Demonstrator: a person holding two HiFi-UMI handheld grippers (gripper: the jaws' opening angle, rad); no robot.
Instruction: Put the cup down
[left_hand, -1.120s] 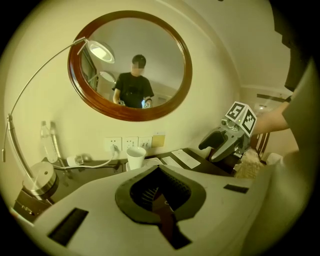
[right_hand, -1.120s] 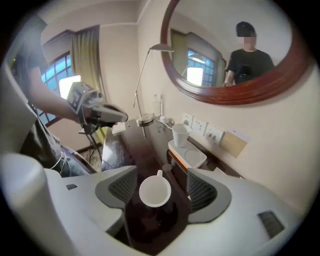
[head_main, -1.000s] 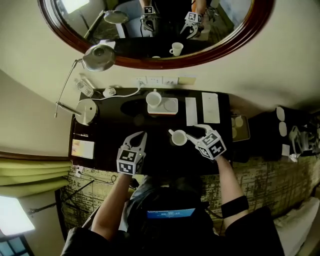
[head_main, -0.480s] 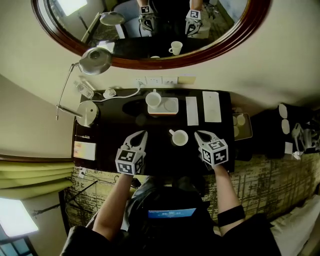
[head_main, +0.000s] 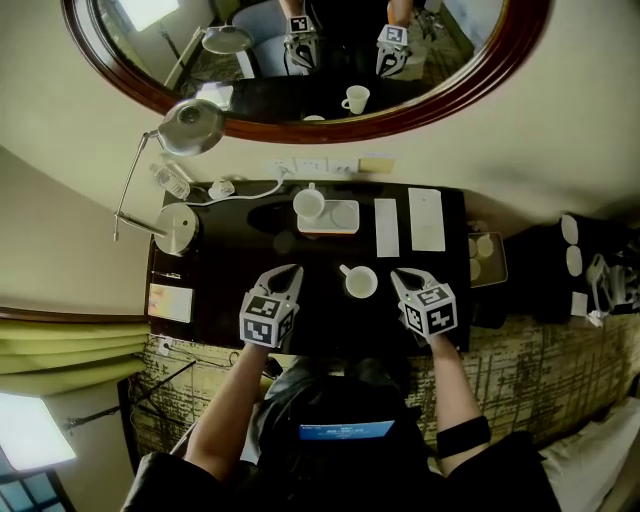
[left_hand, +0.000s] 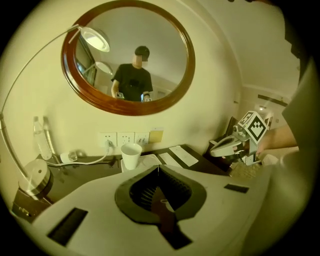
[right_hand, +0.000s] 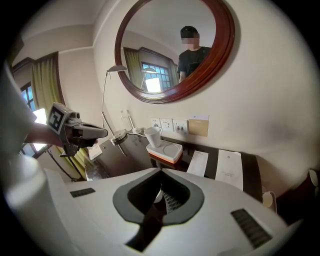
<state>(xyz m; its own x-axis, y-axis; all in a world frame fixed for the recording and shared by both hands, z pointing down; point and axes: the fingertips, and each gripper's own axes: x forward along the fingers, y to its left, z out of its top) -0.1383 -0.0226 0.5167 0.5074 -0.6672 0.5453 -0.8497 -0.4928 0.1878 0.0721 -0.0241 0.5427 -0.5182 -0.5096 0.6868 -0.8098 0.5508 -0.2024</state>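
White cup (head_main: 360, 282) stands upright on the dark desk (head_main: 222, 290), near its front edge, between my grippers and touching neither. My left gripper (head_main: 291, 271) and right gripper (head_main: 398, 276) are both clenched on nothing. I judge the put-down done.

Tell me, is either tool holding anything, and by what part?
Nothing is held. The left tool and right tool are shut and empty; the cup stands on the desk between them.
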